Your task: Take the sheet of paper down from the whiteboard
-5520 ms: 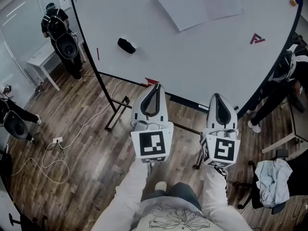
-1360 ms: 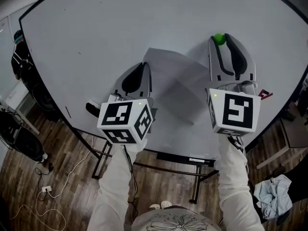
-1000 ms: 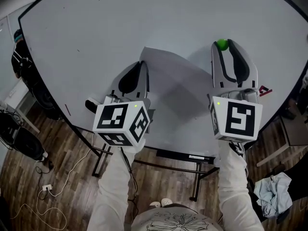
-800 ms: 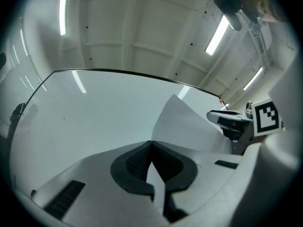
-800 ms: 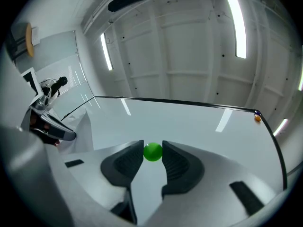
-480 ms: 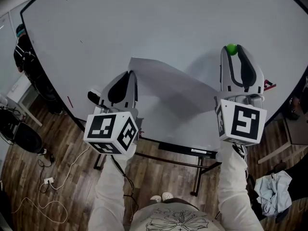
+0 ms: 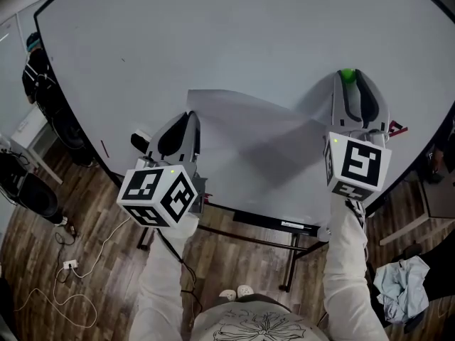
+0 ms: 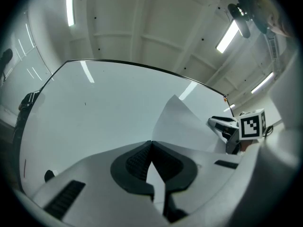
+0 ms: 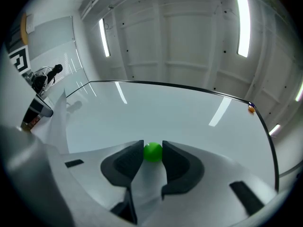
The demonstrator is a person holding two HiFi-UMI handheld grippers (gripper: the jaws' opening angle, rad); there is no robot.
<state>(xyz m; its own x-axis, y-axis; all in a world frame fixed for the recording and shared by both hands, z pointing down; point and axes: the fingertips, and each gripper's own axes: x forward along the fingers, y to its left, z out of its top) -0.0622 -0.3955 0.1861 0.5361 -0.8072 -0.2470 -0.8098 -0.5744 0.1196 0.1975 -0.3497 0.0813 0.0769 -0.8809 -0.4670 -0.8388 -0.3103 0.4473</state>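
Observation:
The white sheet of paper [image 7: 249, 148] hangs loosely in front of the whiteboard [image 7: 213, 34], bowed away from it. My left gripper [image 7: 188, 116] is shut on the sheet's lower left edge; in the left gripper view the paper [image 8: 182, 122] rises out of the closed left gripper [image 8: 151, 144]. My right gripper [image 7: 348, 78] stands at the sheet's upper right corner with the round green magnet [image 7: 347, 74] pinched between its pads. The right gripper view shows that green magnet [image 9: 152, 152] touching both pads of the right gripper [image 9: 152, 149], and the paper [image 9: 56, 126] curling off to the left.
A black eraser [image 7: 140, 142] sits on the board's lower left, a red mark [image 7: 395, 128] at its lower right, an orange magnet [image 9: 251, 109] at the top right corner. The board's stand [image 7: 284, 226] is below. A person [image 7: 32, 55] stands at left; a chair with cloth [image 7: 402, 279] at bottom right.
The left gripper has moved down and left with the paper's edge, pulling the sheet off the board. The right gripper with the green magnet has shifted right and slightly down.

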